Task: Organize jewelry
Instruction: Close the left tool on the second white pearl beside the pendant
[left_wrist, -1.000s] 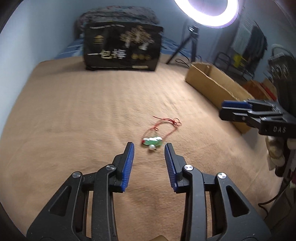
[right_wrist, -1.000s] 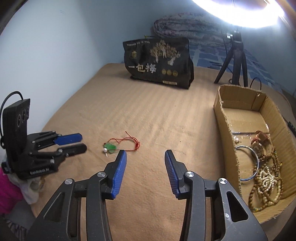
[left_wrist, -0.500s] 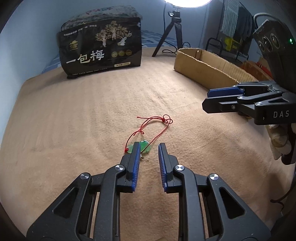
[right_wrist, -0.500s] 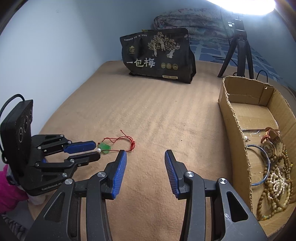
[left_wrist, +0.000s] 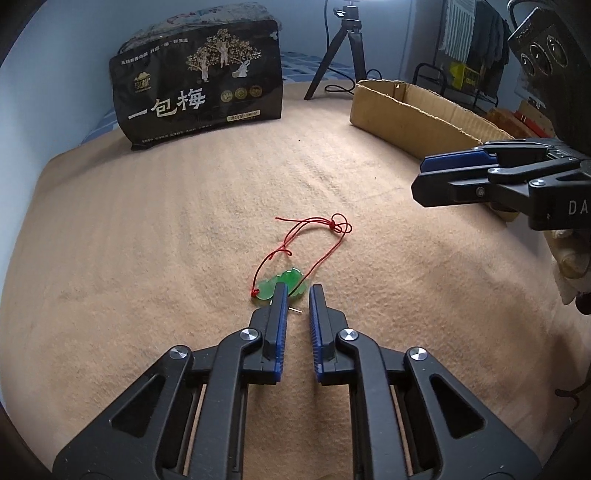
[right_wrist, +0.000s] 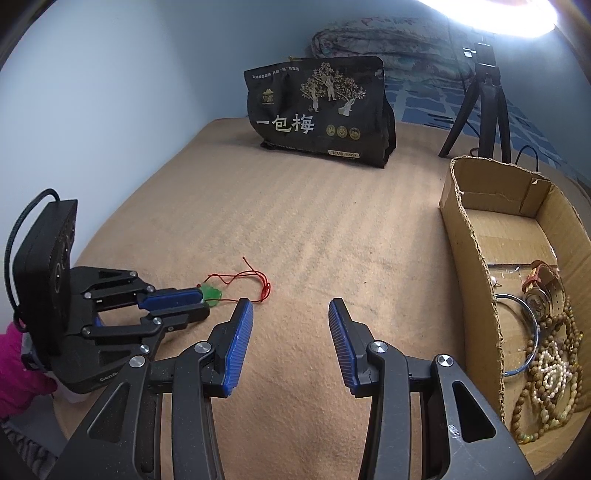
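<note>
Lying on the tan blanket (left_wrist: 147, 240), the green jade pendant on red cord (left_wrist: 284, 282) sits well left of the brown cardboard box (right_wrist: 476, 266). Left gripper (left_wrist: 297, 291) is narrowed around the pendant, grip unconfirmed. Right gripper (right_wrist: 291, 310) hangs spread wide, nearer the box.

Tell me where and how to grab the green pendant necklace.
Grip the green pendant, not the thin red cord: it lies flat and is the only solid part. Come from above, near side, where the left gripper already straddles its edge, fingers narrowly parted.
</note>
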